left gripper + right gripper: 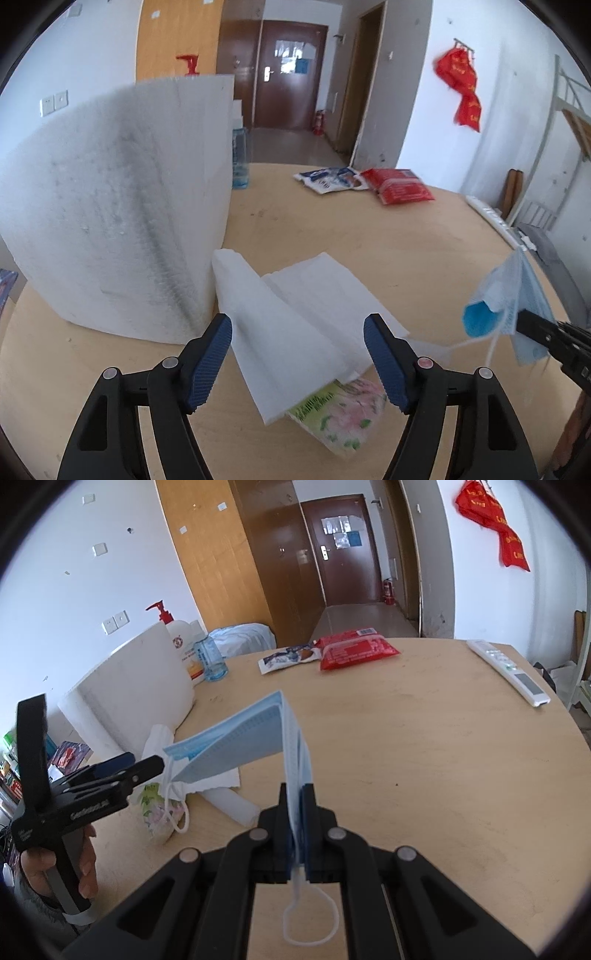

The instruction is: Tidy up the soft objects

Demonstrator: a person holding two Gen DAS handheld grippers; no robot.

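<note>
My right gripper [298, 794] is shut on a folded blue face mask [236, 738] and holds it above the table; its ear loop [310, 923] hangs below the jaws. The mask also shows at the right of the left wrist view [509, 302]. My left gripper [297, 354] is open, its blue pads either side of a folded white tissue sheet [295, 317] that lies over a floral tissue pack [340, 417]. In the right wrist view the left gripper [129, 768] sits at the left, beside the mask's free end.
A big white foam block [110, 221] stands at the left of the round wooden table [369, 240]. A blue-white packet [328, 177] and a red packet [399, 184] lie at the far side. A remote [509, 672], a pump bottle [181, 635] and a blue cup [210, 657] stand near the edges.
</note>
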